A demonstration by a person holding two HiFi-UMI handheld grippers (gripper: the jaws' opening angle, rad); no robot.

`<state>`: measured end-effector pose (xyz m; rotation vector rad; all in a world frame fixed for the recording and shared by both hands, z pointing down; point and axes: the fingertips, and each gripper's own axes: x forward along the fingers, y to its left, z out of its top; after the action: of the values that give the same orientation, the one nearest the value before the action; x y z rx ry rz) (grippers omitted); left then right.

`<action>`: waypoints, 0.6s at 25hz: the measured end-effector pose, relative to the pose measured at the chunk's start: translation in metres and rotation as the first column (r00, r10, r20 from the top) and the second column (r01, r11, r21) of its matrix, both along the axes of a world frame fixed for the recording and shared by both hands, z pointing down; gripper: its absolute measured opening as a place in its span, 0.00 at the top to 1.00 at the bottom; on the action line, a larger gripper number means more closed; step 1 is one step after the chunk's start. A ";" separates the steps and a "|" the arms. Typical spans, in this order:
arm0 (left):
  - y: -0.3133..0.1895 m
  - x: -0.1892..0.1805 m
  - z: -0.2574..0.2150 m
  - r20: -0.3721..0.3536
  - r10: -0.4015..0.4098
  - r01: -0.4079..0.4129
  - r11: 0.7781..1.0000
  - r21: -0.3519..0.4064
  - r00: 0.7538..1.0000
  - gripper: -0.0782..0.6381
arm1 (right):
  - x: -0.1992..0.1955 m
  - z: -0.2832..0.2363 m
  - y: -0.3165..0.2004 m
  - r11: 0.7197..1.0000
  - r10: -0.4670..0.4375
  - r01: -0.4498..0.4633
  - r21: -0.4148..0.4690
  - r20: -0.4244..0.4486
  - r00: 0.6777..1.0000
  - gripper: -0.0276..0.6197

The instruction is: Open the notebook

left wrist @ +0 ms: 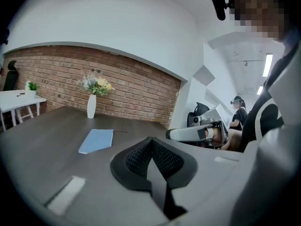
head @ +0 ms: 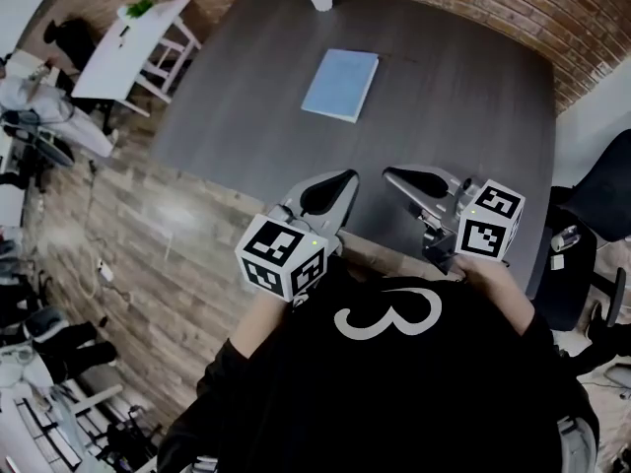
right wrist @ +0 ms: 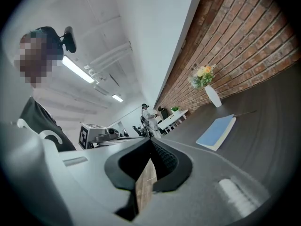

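Note:
A closed light-blue notebook (head: pixel 340 84) lies flat on the dark grey table (head: pixel 463 97), toward its far side. It also shows in the left gripper view as the notebook (left wrist: pixel 97 140) and in the right gripper view as the notebook (right wrist: pixel 216 132). Both grippers hover side by side over the table's near edge, well short of the notebook and touching nothing. My left gripper (head: pixel 347 175) (left wrist: pixel 151 140) is shut and empty. My right gripper (head: pixel 387 173) (right wrist: pixel 150 141) is also shut, with only floor showing through the slit below its pads.
A white vase with flowers (left wrist: pixel 91 106) (right wrist: pixel 212 96) stands beyond the notebook near the brick wall. A white side table (head: pixel 128 47) is at the far left over wood floor. A black office chair (head: pixel 601 205) sits right of the table. A person (left wrist: pixel 239 112) stands far off.

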<state>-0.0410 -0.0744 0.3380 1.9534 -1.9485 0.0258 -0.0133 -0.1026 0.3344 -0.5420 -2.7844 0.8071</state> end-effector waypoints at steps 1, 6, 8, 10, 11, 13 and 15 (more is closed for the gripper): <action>-0.005 -0.009 0.001 0.002 0.016 -0.016 1.000 -0.004 1.000 0.87 | -0.007 0.000 -0.004 1.000 0.022 -0.022 -0.005 0.000 1.000 0.95; -0.027 -0.050 0.011 0.009 0.113 -0.113 0.993 -0.035 0.993 0.86 | -0.043 0.006 -0.022 0.991 0.134 -0.134 -0.029 -0.018 0.991 0.95; -0.036 -0.066 0.015 0.011 0.156 -0.156 0.987 -0.039 0.988 0.84 | -0.056 0.009 -0.030 0.983 0.180 -0.181 -0.035 -0.026 0.983 0.95; -0.046 -0.078 0.020 0.014 0.207 -0.206 0.978 -0.039 0.978 0.83 | -0.066 0.012 -0.037 0.973 0.226 -0.227 -0.043 -0.031 0.974 0.95; -0.050 -0.082 0.024 0.020 0.231 -0.230 0.972 -0.044 0.973 0.81 | -0.070 0.015 -0.040 0.967 0.249 -0.250 -0.047 -0.036 0.968 0.95; -0.056 -0.089 0.035 0.038 0.272 -0.269 0.961 -0.065 0.962 0.78 | -0.073 0.023 -0.042 0.954 0.294 -0.297 -0.053 -0.052 0.954 0.95; -0.061 -0.095 0.048 0.059 0.303 -0.298 0.951 -0.089 0.951 0.75 | -0.071 0.032 -0.042 0.938 0.338 -0.341 -0.058 -0.067 0.939 0.95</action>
<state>-0.1359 -0.1356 0.3858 2.2040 -1.6451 0.2539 -0.0846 -0.1447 0.3664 -0.0409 -2.8450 0.9705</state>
